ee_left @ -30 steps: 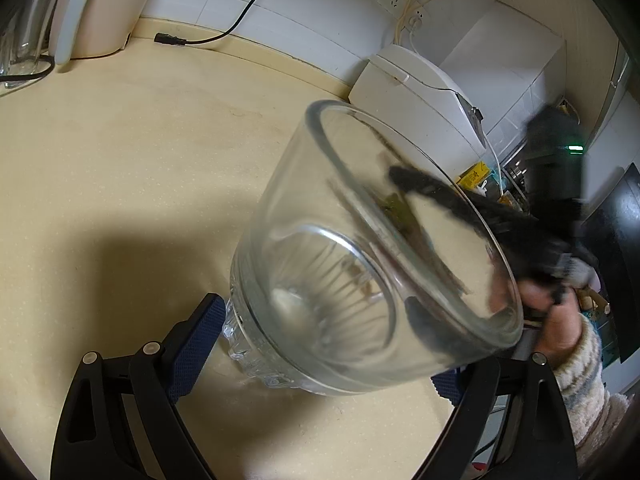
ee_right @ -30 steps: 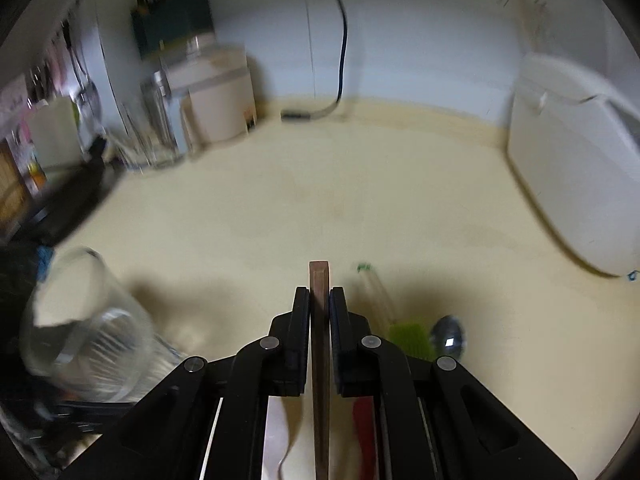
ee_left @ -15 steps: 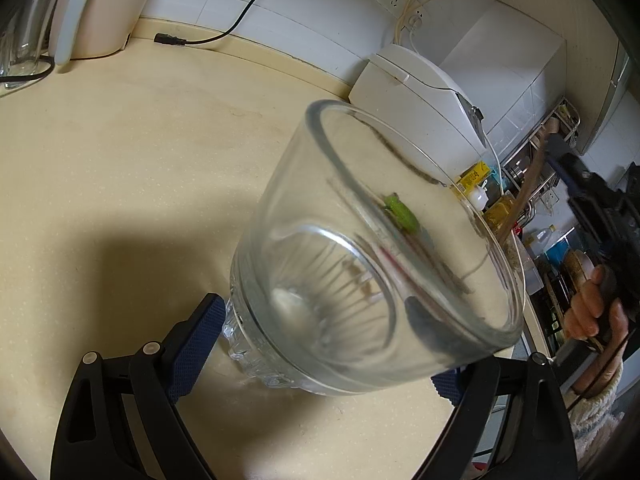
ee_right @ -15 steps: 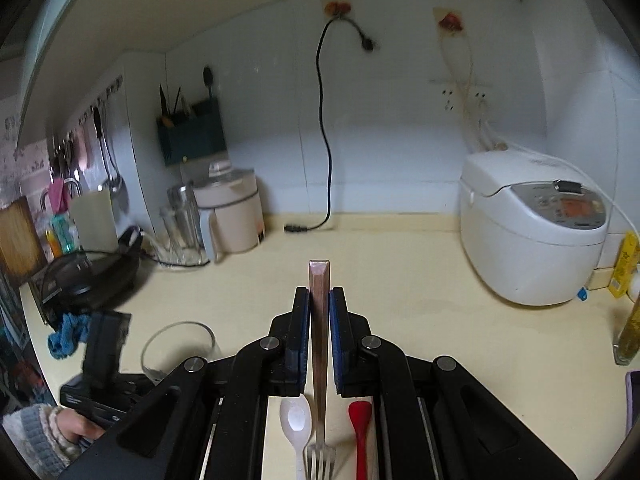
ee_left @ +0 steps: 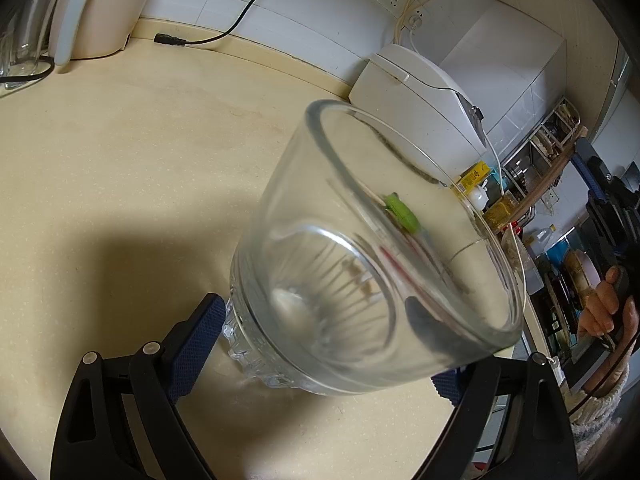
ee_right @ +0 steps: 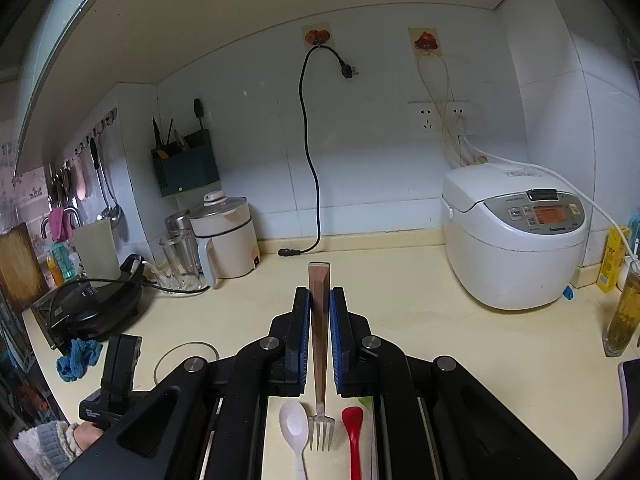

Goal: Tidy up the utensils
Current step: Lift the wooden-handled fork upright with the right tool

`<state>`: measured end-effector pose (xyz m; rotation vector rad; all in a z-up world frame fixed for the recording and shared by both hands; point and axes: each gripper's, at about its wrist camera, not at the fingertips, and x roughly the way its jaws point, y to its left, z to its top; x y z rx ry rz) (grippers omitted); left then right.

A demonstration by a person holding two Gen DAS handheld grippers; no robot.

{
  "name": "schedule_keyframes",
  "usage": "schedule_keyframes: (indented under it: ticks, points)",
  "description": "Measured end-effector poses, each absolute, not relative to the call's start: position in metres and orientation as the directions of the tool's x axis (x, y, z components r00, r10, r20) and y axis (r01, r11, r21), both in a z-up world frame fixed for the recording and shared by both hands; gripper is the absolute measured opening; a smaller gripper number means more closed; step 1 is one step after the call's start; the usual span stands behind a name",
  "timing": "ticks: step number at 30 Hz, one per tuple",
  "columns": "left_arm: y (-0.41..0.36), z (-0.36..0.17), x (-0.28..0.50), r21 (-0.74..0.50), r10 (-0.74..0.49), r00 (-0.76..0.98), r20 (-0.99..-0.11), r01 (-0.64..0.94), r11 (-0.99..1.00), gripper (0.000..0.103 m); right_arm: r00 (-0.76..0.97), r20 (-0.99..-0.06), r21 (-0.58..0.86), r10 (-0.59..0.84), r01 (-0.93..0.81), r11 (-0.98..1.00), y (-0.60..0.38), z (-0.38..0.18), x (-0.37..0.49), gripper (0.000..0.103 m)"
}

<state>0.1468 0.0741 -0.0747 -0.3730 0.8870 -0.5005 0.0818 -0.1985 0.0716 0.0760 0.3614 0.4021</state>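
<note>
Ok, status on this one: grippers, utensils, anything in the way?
Left gripper shut on glass. Right gripper shut on fork. White spoon, red spoon on counter.

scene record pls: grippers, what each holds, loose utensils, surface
left gripper: shut on glass cup, tilted, nothing inside
right gripper: shut on fork, wooden handle forward, tines toward camera
loose utensils: white spoon, red spoon, lying on the countertop below the right gripper
background: rice cooker, kettle
</note>
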Motion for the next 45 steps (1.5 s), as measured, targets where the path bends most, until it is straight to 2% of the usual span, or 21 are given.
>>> schedule_keyframes:
  ticks: [27, 45]
  points:
    - [0.074, -0.075, 0.147, -0.505, -0.558, 0.53, -0.639, 0.258, 0.824, 0.093, 0.873, -0.336, 0.12, 0.352, -0.331, 0.936, -0.209, 0.068, 0.075, 0.01]
    - [0.074, -0.075, 0.147, -0.505, -0.558, 0.53, -0.638, 0.258, 0.823, 0.093, 0.875, -0.249, 0.063, 0.416, -0.414, 0.908, -0.184, 0.118, 0.063, 0.01]
